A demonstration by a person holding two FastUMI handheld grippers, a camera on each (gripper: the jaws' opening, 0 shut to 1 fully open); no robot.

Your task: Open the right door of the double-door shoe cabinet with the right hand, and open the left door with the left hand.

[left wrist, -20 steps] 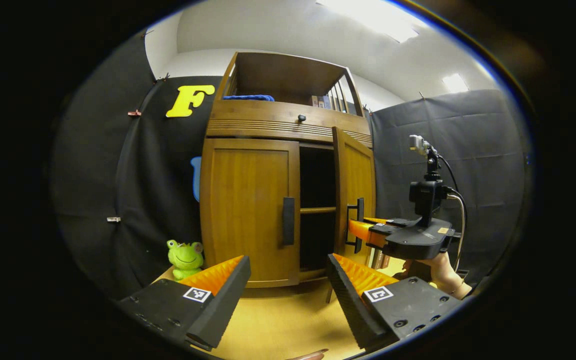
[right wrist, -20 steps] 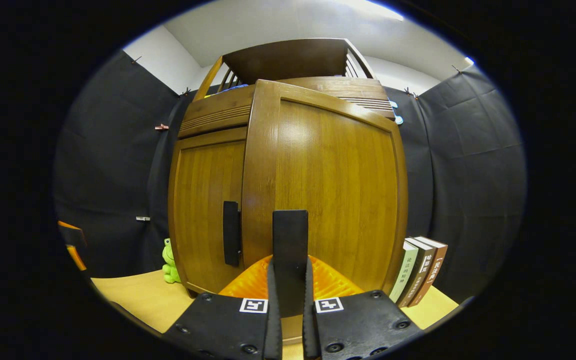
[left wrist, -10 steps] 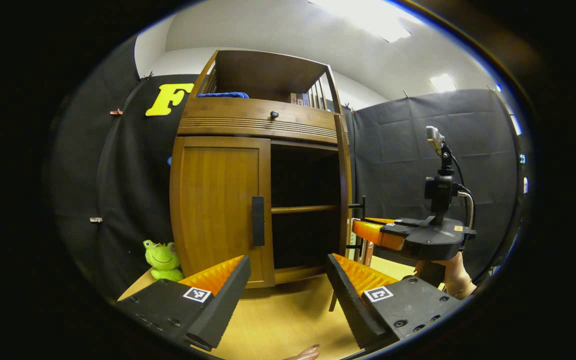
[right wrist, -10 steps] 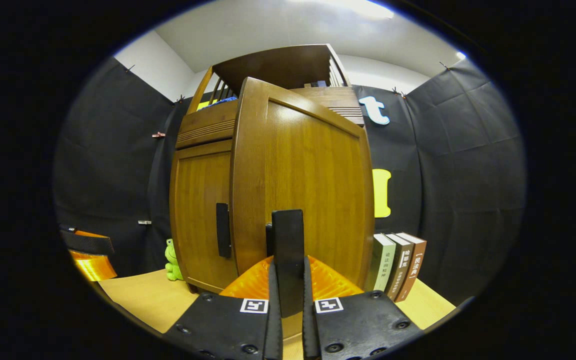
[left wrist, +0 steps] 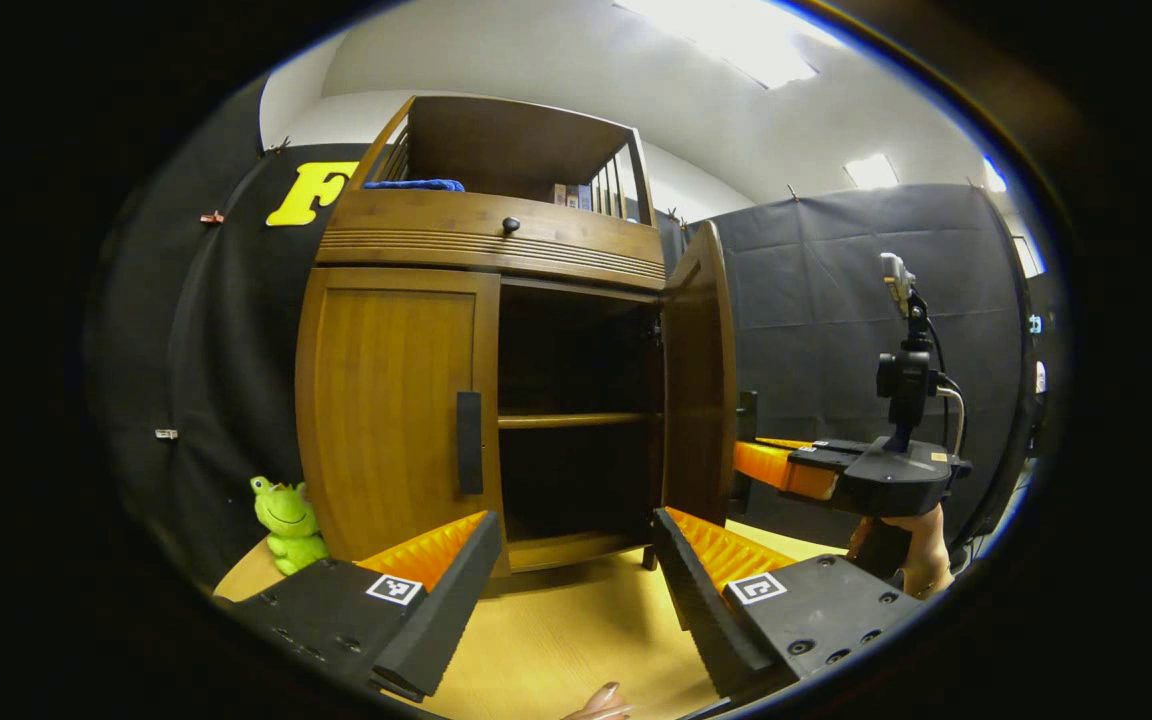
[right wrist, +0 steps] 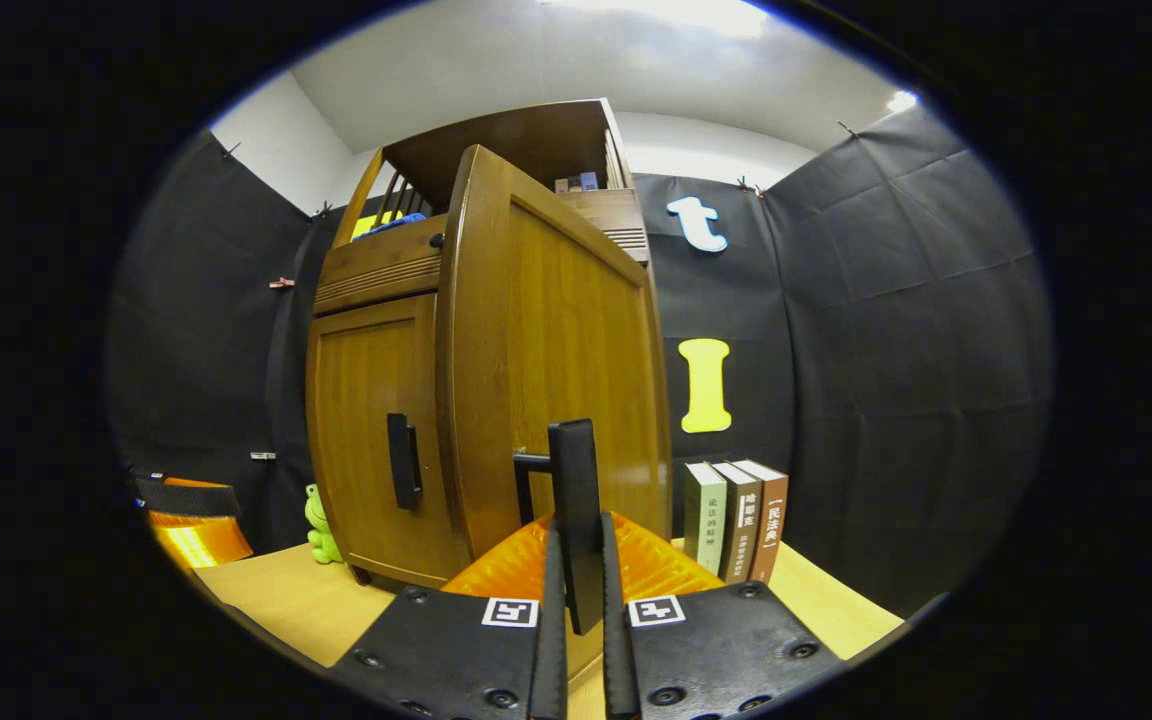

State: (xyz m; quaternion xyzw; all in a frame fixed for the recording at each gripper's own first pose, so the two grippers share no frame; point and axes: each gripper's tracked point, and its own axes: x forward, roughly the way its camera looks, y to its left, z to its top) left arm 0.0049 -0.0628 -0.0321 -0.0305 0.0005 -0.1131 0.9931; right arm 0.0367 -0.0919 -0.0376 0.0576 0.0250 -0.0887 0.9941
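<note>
Wide open on the cabinet [left wrist: 481, 330] front: right door [right wrist: 561, 360] swung well out, free edge standing clear of the frame, dark interior and one shelf board [left wrist: 576, 421] exposed. Left door [left wrist: 391, 400] flat shut against the frame, its handle [left wrist: 469, 442] along the inner edge beside the opening. Bare table [left wrist: 576, 640] in front of the cabinet, free room there.

Count: two doors, two handles, three books [right wrist: 736, 518] upright on the table to the right of the cabinet, one green frog toy [left wrist: 283, 512] at the cabinet's lower left corner.

Right tongs [right wrist: 576, 585] clamped tight on the right door's handle [right wrist: 576, 500], both fingers pressing the upright bar, no gap visible. In the left gripper view, same right tongs [left wrist: 751, 462] reaching level to the outer face of the open door, held from below by a hand [left wrist: 921, 550].

Left tongs [left wrist: 576, 560] spread wide, gripping nothing, hanging over the table short of the cabinet; left door's handle up beyond the left finger, well apart.
</note>
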